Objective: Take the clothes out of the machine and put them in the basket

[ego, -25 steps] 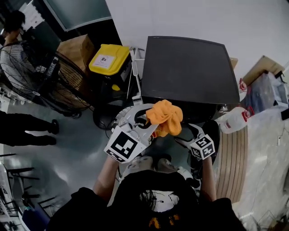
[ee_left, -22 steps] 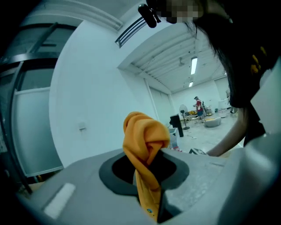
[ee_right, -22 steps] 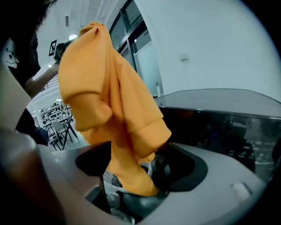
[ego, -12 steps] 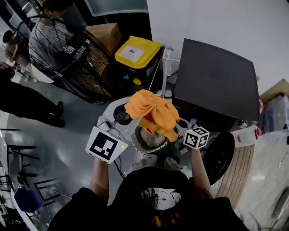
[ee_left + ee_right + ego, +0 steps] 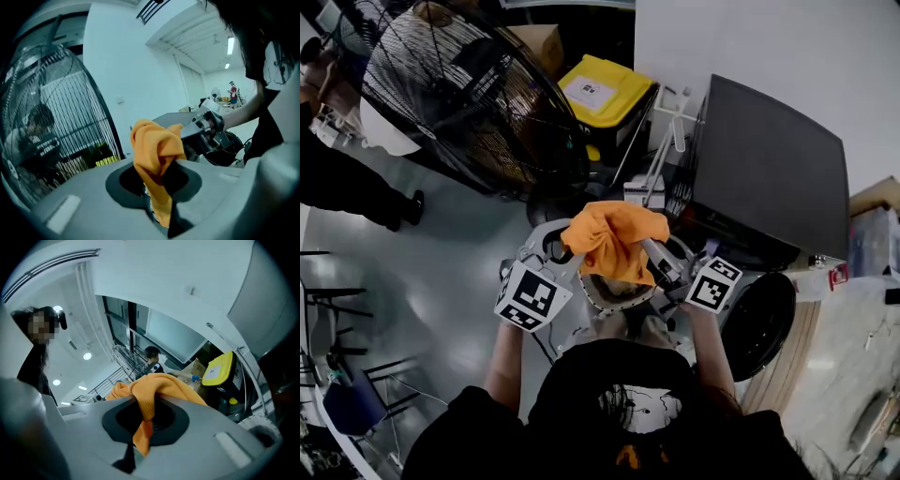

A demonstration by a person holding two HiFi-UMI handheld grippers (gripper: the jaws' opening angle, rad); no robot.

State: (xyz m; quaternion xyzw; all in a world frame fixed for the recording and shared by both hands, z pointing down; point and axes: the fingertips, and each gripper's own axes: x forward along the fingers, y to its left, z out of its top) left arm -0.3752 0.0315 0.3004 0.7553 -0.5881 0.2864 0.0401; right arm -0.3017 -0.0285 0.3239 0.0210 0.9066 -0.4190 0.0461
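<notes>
The fan [image 5: 459, 94] now fills the upper left of the head view, since the person has swung away from the machine over the last second. The left gripper [image 5: 570, 247] is clamped on one side of the orange cloth [image 5: 614, 239], as it was a second ago. The cloth, then right in front of the machine, now hangs between the two grippers, over what looks like the basket [image 5: 592, 298], whose rim shows just beneath it. The right gripper [image 5: 654, 255], open a second ago, is now closed tight on the cloth's other side. At the right stands the machine [image 5: 769, 164], its round door [image 5: 759, 323] apparently swung open. I judge this piece is out and carried across, so what remains is to lower it and let go.
</notes>
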